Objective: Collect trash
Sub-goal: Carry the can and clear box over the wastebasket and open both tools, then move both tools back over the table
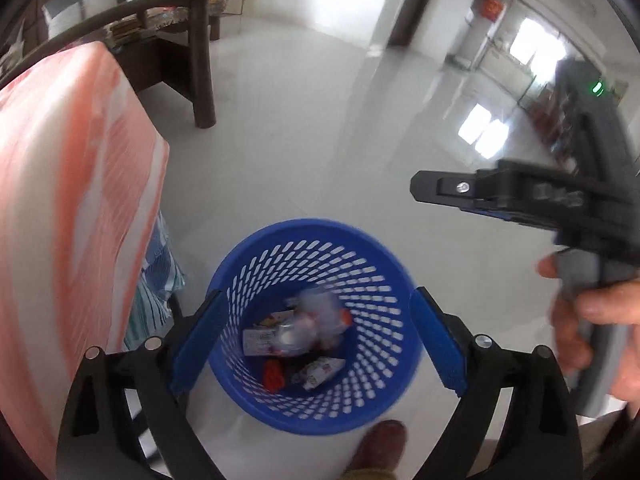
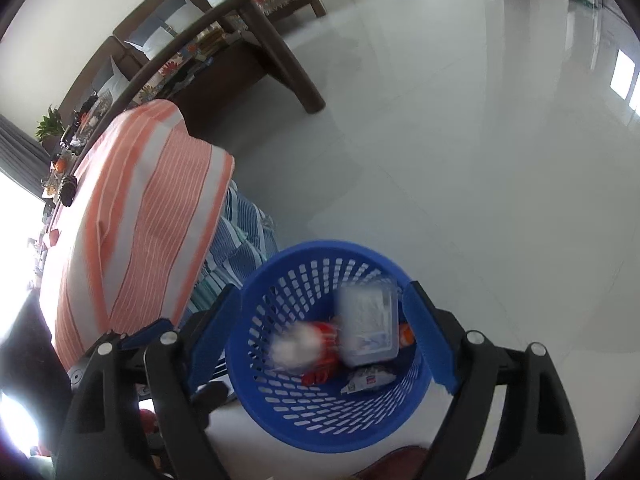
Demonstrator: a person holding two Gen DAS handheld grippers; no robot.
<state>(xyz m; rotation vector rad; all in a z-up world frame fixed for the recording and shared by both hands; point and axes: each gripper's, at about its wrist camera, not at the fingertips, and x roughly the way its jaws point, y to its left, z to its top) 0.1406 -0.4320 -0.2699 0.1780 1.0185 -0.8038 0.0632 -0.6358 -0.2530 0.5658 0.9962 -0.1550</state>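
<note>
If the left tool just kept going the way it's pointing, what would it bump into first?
Most likely the pile of trash inside the blue basket. The left tool stands open above the basket's mouth, nothing between its fingers. Depth is hard to judge, so it could graze the rim first.

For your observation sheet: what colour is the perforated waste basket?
Blue basket; clearest in the left wrist view.

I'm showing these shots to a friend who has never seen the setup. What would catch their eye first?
Probably the bright blue perforated basket on the pale floor, low in both views, with wrappers and a clear plastic container blurred inside it. Next, the orange-and-white striped cloth draped at the left. Both sets of tongs, left and right, stand open above the basket with nothing in them.
</note>
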